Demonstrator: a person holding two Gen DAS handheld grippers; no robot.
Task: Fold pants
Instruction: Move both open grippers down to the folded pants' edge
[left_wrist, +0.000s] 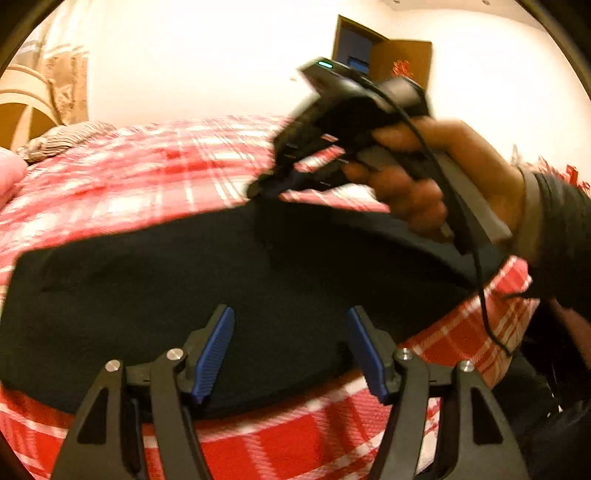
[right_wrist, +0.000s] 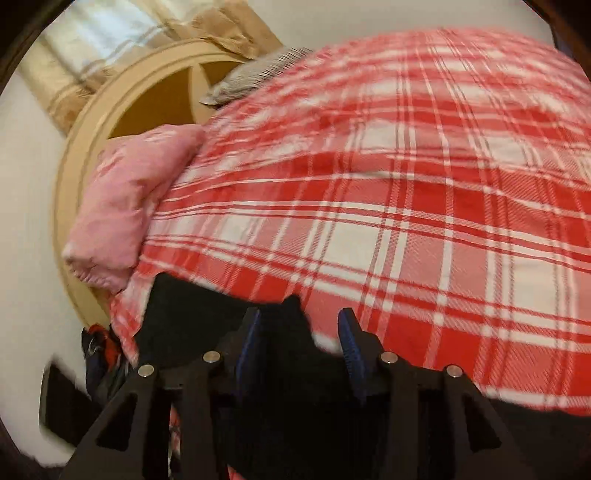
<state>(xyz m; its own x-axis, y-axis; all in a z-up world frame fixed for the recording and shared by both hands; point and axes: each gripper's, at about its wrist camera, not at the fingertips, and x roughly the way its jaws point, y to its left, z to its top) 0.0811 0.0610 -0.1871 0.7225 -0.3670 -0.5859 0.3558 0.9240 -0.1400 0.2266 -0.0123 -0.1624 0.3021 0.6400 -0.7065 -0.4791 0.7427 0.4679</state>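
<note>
The black pants (left_wrist: 207, 280) lie flat across the red plaid bed cover (left_wrist: 147, 166). My left gripper (left_wrist: 290, 350) is open just above the pants' near edge, empty. In the left wrist view the right gripper (left_wrist: 266, 188) is held over the pants' far edge; the view is blurred. In the right wrist view my right gripper (right_wrist: 299, 339) is open, with a raised fold of the black pants (right_wrist: 288, 317) between its blue pads (right_wrist: 349, 343).
A pink pillow (right_wrist: 129, 206) and a grey patterned pillow (right_wrist: 255, 74) lie at the head of the bed by the round beige headboard (right_wrist: 74, 173). A brown door (left_wrist: 399, 62) stands in the far wall. Dark clothes (right_wrist: 103, 354) hang beside the bed.
</note>
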